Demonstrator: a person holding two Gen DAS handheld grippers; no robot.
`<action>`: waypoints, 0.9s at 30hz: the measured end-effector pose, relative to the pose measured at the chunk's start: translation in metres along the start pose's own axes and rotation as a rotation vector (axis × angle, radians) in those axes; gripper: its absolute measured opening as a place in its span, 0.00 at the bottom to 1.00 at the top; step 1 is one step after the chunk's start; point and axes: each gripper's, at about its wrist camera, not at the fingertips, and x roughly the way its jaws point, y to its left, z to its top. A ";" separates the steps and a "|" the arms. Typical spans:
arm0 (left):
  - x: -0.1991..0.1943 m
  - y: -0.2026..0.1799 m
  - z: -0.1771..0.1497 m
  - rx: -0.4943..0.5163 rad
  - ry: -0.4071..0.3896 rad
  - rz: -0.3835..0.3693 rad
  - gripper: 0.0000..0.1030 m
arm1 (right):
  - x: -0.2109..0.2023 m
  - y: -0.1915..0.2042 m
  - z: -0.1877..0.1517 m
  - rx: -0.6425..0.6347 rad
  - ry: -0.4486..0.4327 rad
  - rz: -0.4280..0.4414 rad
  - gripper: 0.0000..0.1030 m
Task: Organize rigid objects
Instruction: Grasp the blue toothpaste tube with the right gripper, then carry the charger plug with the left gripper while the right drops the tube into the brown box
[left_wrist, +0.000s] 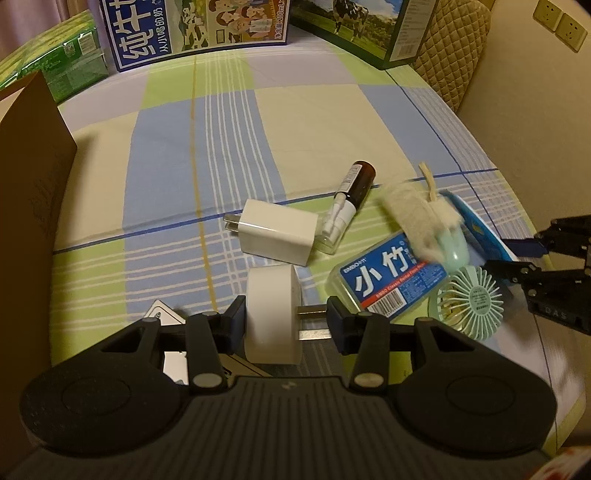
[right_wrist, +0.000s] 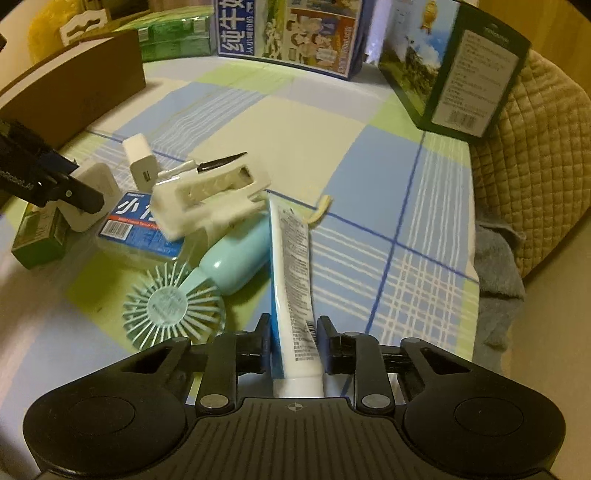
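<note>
Left hand-held gripper (left_wrist: 286, 314): jaws apart around a white puck (left_wrist: 271, 314) standing on edge; one pad touches it, the other is clear. Right hand-held gripper (right_wrist: 293, 334): clenched on a tube (right_wrist: 293, 273), lifted over the bed (right_wrist: 369, 166). Mid-bed cluster: charger (left_wrist: 279, 236), spray bottle (left_wrist: 349, 199), floss box (left_wrist: 388, 282), fan (right_wrist: 177, 302), white clip (right_wrist: 210, 195). Cartons (left_wrist: 192, 29) along the far edge.

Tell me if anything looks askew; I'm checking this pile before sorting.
The white clip-like piece lies tilted across the floss box and the mint fan's handle. It is blurred in both views, so possibly shifting. The spray bottle leans against the charger.
</note>
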 end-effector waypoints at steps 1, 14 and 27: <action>-0.001 -0.001 -0.001 0.001 -0.001 -0.001 0.39 | -0.003 0.000 -0.001 0.008 -0.001 0.002 0.16; -0.024 -0.007 -0.009 -0.006 -0.057 -0.006 0.39 | -0.055 -0.012 -0.013 0.287 -0.069 0.049 0.14; -0.090 0.001 -0.026 -0.056 -0.169 -0.014 0.39 | -0.092 0.030 0.009 0.290 -0.137 0.135 0.14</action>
